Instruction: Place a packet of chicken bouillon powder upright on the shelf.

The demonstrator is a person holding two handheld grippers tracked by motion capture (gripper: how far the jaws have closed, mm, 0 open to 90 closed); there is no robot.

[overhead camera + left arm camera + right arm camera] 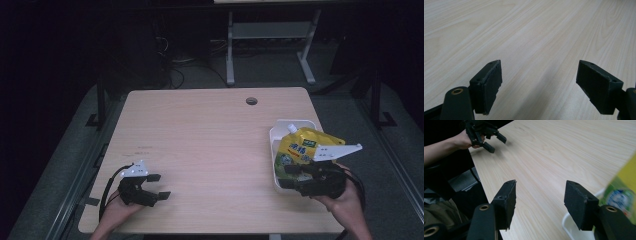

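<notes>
Pouch: a yellow and green spouted pouch (300, 150) with a white cap, lying in the white tray at the right side of the bench; in the right gripper view its blurred yellow-green face (624, 195) stands at the right edge.
Tray: a white rectangular tray (276, 137) near the bench's right edge, its near end under the right tongs; its white rim (571, 227) appears below the right-hand jaw in the right gripper view.
Right tongs: (300, 175) held in the person's right hand (345, 200) over the near end of the tray, jaws apart with nothing between them (539, 202).
Left tongs: (157, 186) held in the person's left hand (117, 210) low over the near left part of the bench, well apart from the tray; jaws wide apart over bare wood (539, 85), nothing gripped. They appear far off in the right gripper view (495, 142).
Bench: light wood-grain top (210, 140) with a round cable hole (251, 101) near the far edge.
</notes>
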